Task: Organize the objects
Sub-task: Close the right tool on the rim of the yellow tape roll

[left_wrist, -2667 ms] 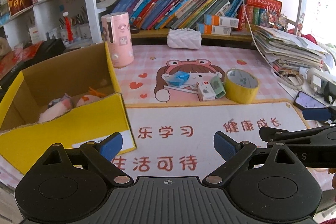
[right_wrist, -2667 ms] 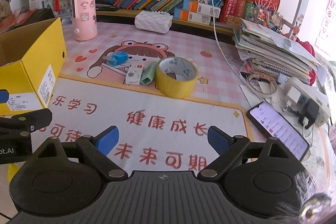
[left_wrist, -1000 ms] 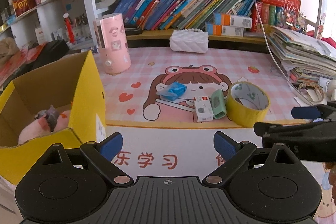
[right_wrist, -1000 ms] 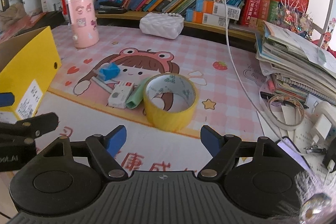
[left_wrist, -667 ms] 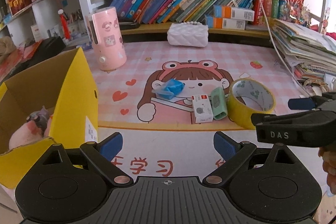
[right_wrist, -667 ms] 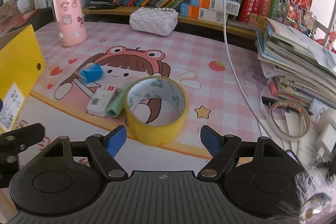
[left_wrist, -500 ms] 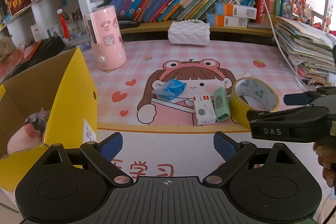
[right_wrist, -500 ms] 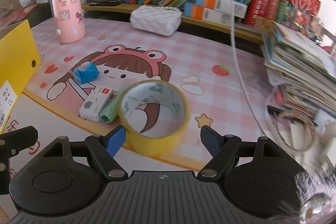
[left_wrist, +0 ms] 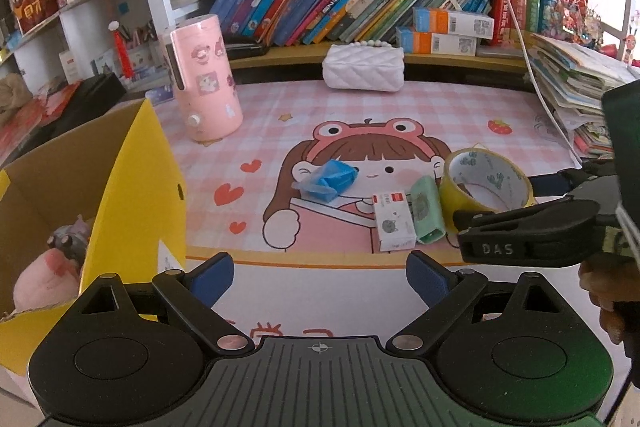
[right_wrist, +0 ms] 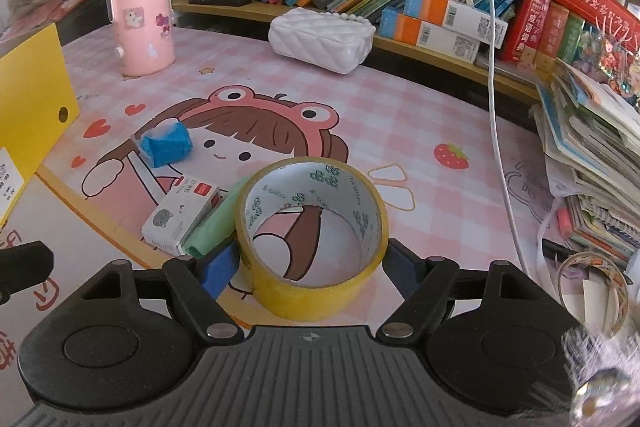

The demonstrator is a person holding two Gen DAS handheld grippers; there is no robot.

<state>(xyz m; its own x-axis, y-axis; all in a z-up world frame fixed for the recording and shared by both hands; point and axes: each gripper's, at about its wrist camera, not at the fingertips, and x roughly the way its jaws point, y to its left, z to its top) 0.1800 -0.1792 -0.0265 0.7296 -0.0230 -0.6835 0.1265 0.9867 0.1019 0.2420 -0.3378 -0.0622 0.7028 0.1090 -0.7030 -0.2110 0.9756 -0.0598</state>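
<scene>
A yellow tape roll [right_wrist: 312,239] lies flat on the pink mat, between the two open fingers of my right gripper [right_wrist: 310,265]; the blue pads flank it without clamping. Beside the roll lie a green packet [right_wrist: 212,225], a small white box [right_wrist: 180,219] and a blue wrapped packet [right_wrist: 168,143]. The left wrist view also shows the roll [left_wrist: 486,187], the white box [left_wrist: 394,223] and the blue packet [left_wrist: 328,181]. My left gripper [left_wrist: 320,277] is open and empty above the mat's white front part. An open yellow cardboard box [left_wrist: 136,187] at the left holds plush toys [left_wrist: 48,275].
A pink cylinder [left_wrist: 206,99] and a white quilted case [left_wrist: 364,67] stand at the back of the mat. Bookshelves rise behind. A pile of books and papers [right_wrist: 592,163] and a hanging white cable [right_wrist: 496,99] are at the right.
My right gripper has moved forward and down until its open fingers straddle the tape roll. My left gripper has drifted slightly forward and stays open.
</scene>
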